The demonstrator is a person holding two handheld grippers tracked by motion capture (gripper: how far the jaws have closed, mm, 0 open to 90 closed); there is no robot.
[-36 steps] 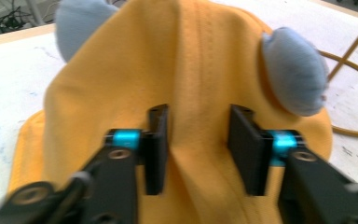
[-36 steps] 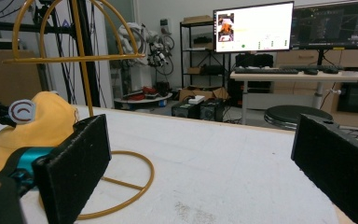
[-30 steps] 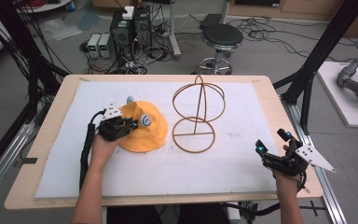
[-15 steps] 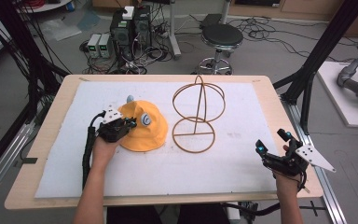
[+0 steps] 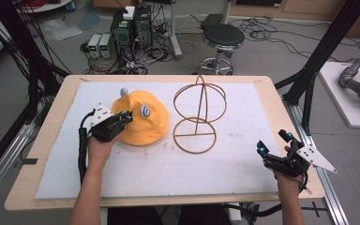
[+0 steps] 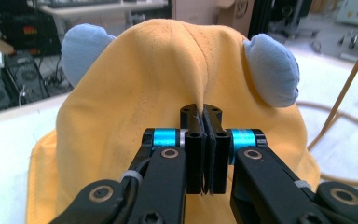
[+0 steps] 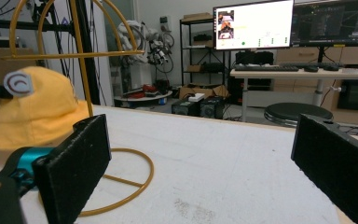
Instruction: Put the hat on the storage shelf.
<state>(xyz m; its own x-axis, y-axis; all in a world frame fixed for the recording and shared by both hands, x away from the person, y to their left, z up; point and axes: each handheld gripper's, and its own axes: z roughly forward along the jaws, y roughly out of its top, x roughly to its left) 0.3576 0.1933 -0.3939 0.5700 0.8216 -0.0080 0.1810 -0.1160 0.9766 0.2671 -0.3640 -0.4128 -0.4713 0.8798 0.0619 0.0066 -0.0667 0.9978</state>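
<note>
High view: hat lies just left of wire stand; left gripper is at its left brim; right gripper sits well right, over bare mat.

Left gripper view: jaws clamp a hat fold.

Right gripper view: jaws stand apart; mat between.

High view: above the near table edge, facing forward and down, far off.
Left gripper view: hard against the yellow hat, facing its crown.
Right gripper view: low, well apart from the hat, facing it across the table.
Shared: hat and wire stand.
</note>
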